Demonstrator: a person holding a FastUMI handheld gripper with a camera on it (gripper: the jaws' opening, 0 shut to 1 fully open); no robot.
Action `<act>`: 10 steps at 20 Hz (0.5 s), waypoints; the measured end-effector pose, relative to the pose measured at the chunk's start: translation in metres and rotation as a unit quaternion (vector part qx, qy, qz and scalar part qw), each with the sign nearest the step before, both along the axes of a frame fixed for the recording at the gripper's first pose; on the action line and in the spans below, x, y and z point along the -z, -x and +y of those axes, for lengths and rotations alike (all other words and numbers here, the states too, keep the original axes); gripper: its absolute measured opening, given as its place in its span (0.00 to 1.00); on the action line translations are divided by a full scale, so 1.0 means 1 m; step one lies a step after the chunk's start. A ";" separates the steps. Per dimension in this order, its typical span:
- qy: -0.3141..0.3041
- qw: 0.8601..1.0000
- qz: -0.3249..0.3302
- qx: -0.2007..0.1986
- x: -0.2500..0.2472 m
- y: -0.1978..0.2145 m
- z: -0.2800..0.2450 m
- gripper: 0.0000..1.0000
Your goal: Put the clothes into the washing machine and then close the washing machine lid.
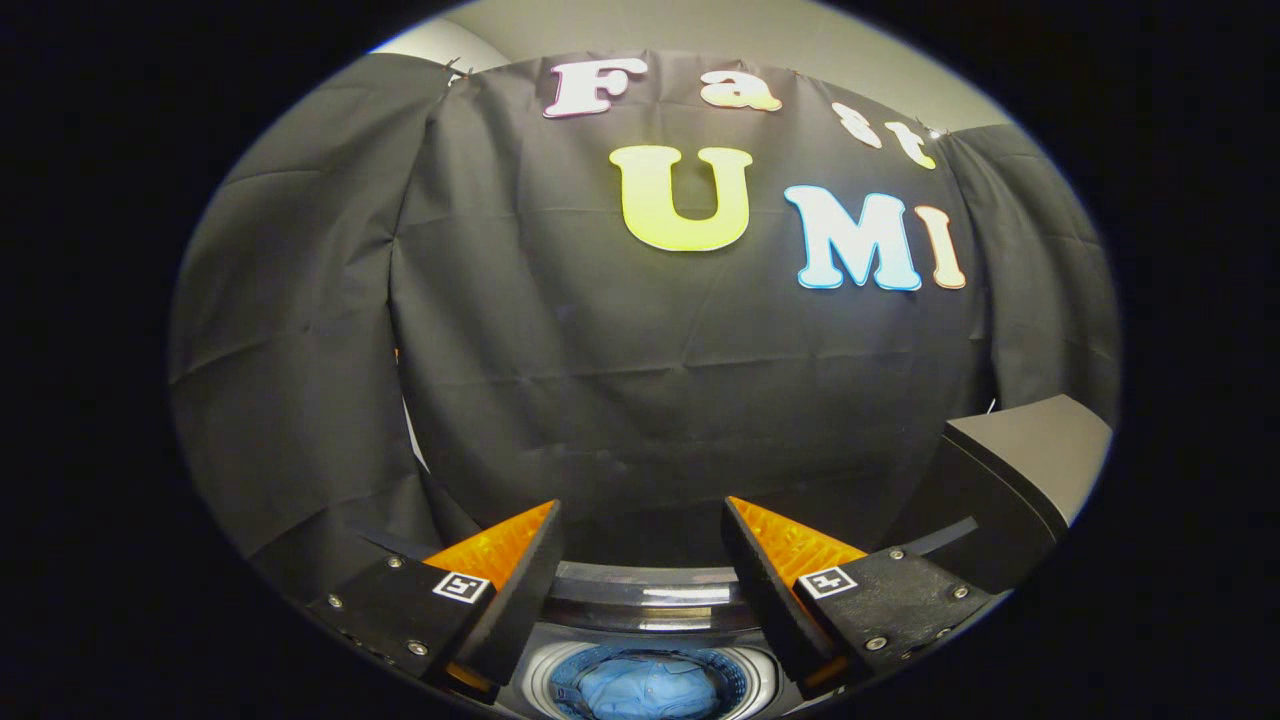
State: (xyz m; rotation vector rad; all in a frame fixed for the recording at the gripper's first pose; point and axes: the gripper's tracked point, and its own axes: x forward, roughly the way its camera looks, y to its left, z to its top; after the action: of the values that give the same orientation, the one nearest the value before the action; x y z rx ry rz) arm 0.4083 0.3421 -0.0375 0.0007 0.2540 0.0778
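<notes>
1. One gripper (640,520) sits at the bottom centre of the frame, with its two fingers spread wide apart and nothing between them.
2. Two fingers are counted: the left finger (520,590) leans in from the lower left and the right finger (765,590) from the lower right, with a clear gap between their tips.
3. Each finger carries one small square marker, so two in all: the left marker (461,586) and the right marker (826,581). Both are white squares with a dark coded pattern, not readable writing.
4. One washing machine (650,600) shows at the very bottom of the frame, below and between the fingers. Its round drum opening (540,680) faces up and is uncovered.
5. One bundle of clothes (645,690), light blue, lies inside the drum at the bottom centre, low between the two fingers. How many pieces it holds cannot be told.
6. One washing machine lid (1010,470) stands raised at the lower right of the frame, beyond the right finger, a dark slab with a lighter grey face. It is open, not down over the drum.
7. The booth's black cloth wall (600,380) takes up the middle and upper part of the frame behind the machine, hanging in creased panels.
8. No brand or label on the machine can be read.
</notes>
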 end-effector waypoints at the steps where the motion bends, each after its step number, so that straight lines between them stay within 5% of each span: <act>1: 0.000 1.000 -0.004 -0.002 0.000 0.004 0.000 0.96; 10: -0.005 0.999 -0.030 -0.018 0.012 0.038 0.002 0.96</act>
State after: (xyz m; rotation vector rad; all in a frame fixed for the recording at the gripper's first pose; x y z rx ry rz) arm 0.3706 0.3446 -0.0498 0.0042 0.1943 0.1153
